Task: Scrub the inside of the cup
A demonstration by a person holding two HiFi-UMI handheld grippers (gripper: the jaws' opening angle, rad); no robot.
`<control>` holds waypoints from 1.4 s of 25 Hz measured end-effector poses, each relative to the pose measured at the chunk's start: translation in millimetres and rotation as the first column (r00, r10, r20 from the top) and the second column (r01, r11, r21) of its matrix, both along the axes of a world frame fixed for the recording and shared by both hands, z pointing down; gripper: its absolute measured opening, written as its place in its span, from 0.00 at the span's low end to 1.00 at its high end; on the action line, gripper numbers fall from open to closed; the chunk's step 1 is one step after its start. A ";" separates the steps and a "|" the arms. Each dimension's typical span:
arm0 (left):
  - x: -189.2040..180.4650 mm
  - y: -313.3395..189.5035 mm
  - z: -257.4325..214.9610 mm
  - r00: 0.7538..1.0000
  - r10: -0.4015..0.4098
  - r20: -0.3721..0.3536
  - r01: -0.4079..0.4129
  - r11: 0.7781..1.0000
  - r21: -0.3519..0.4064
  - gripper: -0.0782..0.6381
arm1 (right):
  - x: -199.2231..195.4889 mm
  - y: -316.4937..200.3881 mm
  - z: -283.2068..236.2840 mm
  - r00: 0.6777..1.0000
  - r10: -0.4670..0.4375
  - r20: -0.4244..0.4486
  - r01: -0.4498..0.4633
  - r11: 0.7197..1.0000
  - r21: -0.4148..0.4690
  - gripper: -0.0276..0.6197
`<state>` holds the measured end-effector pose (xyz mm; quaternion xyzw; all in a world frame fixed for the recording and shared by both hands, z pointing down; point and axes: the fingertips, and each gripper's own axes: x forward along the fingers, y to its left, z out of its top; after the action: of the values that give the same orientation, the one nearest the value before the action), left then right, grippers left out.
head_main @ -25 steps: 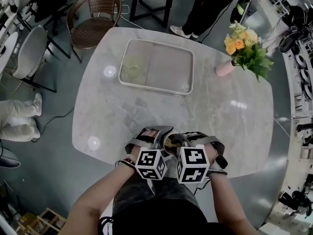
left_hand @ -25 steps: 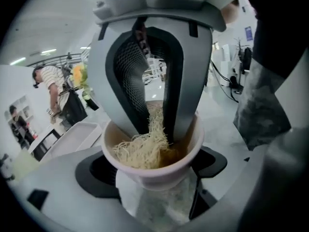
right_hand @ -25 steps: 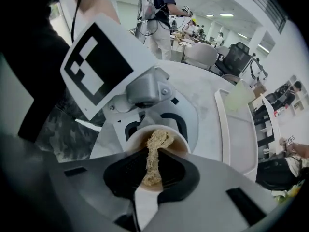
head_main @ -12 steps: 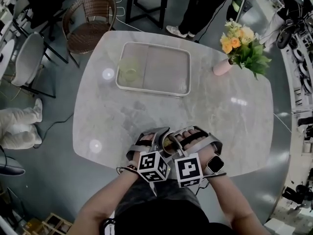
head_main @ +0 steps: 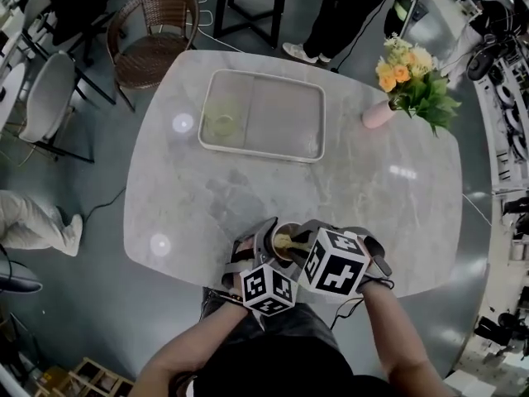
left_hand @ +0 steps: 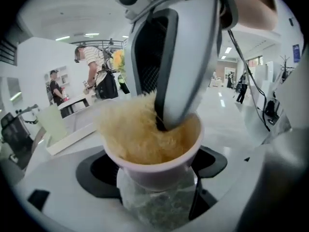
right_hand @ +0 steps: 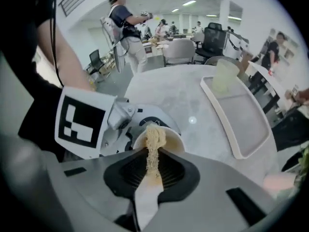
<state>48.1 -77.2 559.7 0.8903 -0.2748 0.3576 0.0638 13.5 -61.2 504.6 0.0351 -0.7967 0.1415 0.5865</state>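
Observation:
In the left gripper view a pale cup (left_hand: 159, 158) stands upright between the jaws of my left gripper (left_hand: 154, 178), which is shut on it. A yellow fibrous scrubber (left_hand: 133, 132) fills the cup's mouth. My right gripper (right_hand: 153, 166) is shut on that scrubber (right_hand: 153, 144) and presses it down into the cup (right_hand: 171, 141); its white fingers (left_hand: 188, 57) enter from above. In the head view the cup (head_main: 285, 242), left gripper (head_main: 266, 255) and right gripper (head_main: 302, 246) sit together at the near edge of the marble table (head_main: 372, 197).
A white tray (head_main: 281, 114) lies at the table's far side with a pale green cup (head_main: 220, 125) in it. A pink vase of flowers (head_main: 380, 114) stands at the far right. A wicker chair (head_main: 153, 35) and a standing person (head_main: 347, 7) are beyond the table.
My right gripper has tipped over and swung left above the cup, its marker cube now higher and turned. Both hands and the cup have shifted slightly toward the near edge.

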 end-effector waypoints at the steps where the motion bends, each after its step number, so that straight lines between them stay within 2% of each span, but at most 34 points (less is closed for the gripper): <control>1: -1.5 0.2 0.5 0.999 -0.032 0.011 0.032 0.999 -0.007 0.72 | 0.3 -2.3 -5.5 0.999 0.042 0.015 -0.042 0.999 -0.016 0.14; 3: -4.4 2.7 1.5 0.996 -0.081 0.038 0.082 0.996 -0.023 0.72 | 2.5 -6.4 -13.4 0.995 0.103 0.020 -0.102 0.994 -0.032 0.14; 5: -5.8 8.6 1.8 0.993 -0.099 0.059 0.100 0.995 -0.028 0.72 | 6.3 -7.5 -13.3 0.993 0.113 -0.014 -0.114 0.993 -0.022 0.14; 11: -7.8 32.5 -0.2 0.994 -0.045 0.098 0.047 0.999 -0.010 0.72 | 11.3 1.7 4.7 0.989 0.045 -0.144 -0.043 0.999 0.018 0.14; 13: -9.2 43.1 -0.1 0.994 -0.001 0.109 0.002 1.000 -0.008 0.72 | 12.3 1.9 10.9 0.983 -0.017 -0.181 0.028 0.998 0.057 0.14; 15: -9.0 53.5 0.0 0.994 0.051 0.101 -0.050 0.999 -0.011 0.72 | 12.8 4.9 15.4 0.970 -0.134 -0.204 0.156 0.983 0.094 0.14; 17: -11.5 57.1 -1.2 0.990 0.101 0.097 -0.102 0.995 0.006 0.72 | 12.3 12.2 17.6 0.941 -0.271 -0.205 0.299 0.947 0.118 0.14; 20: -17.9 44.3 -3.0 0.981 0.171 0.097 -0.174 0.984 0.033 0.72 | 8.2 21.7 16.2 0.889 -0.429 -0.160 0.452 0.878 0.158 0.14; 22: -15.0 37.1 -0.8 0.959 0.269 0.090 -0.271 0.962 0.015 0.72 | 7.2 23.4 15.1 0.852 -0.499 -0.159 0.522 0.830 0.195 0.14; 24: -8.2 37.4 3.8 0.905 0.411 0.113 -0.415 0.910 0.011 0.72 | 6.0 23.2 14.5 0.817 -0.549 -0.177 0.577 0.784 0.229 0.14; 26: -2.3 38.9 7.5 0.843 0.516 0.154 -0.526 0.850 0.028 0.72 | 4.3 22.3 13.9 0.797 -0.574 -0.189 0.604 0.755 0.256 0.14; 27: -0.3 38.4 8.0 0.828 0.536 0.163 -0.548 0.836 0.035 0.72 | 4.7 20.8 13.6 0.799 -0.568 -0.196 0.601 0.754 0.266 0.13; 28: 1.0 36.9 7.8 0.830 0.533 0.162 -0.545 0.837 0.039 0.72 | 5.5 18.6 13.0 0.815 -0.545 -0.199 0.580 0.767 0.273 0.14; 30: 1.2 31.0 6.3 0.869 0.474 0.144 -0.484 0.874 0.043 0.72 | 6.6 12.6 9.9 0.879 -0.440 -0.186 0.477 0.831 0.287 0.14; 32: 0.0 24.0 5.1 0.912 0.386 0.135 -0.395 0.917 0.047 0.72 | 8.0 4.5 4.8 0.949 -0.271 -0.162 0.309 0.904 0.295 0.14; 33: -0.3 21.2 4.8 0.929 0.343 0.138 -0.352 0.935 0.049 0.72 | 9.3 0.6 2.5 0.972 -0.176 -0.153 0.214 0.932 0.292 0.14; 35: -0.2 18.7 4.4 0.954 0.261 0.147 -0.272 0.961 0.056 0.72 | 11.9 -4.0 1.0 0.987 -0.015 -0.160 0.060 0.958 0.280 0.14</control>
<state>47.9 -58.5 564.1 0.8941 -0.1694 0.4128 -0.0379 25.4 -65.2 505.6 0.1149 -0.7608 0.0114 0.6387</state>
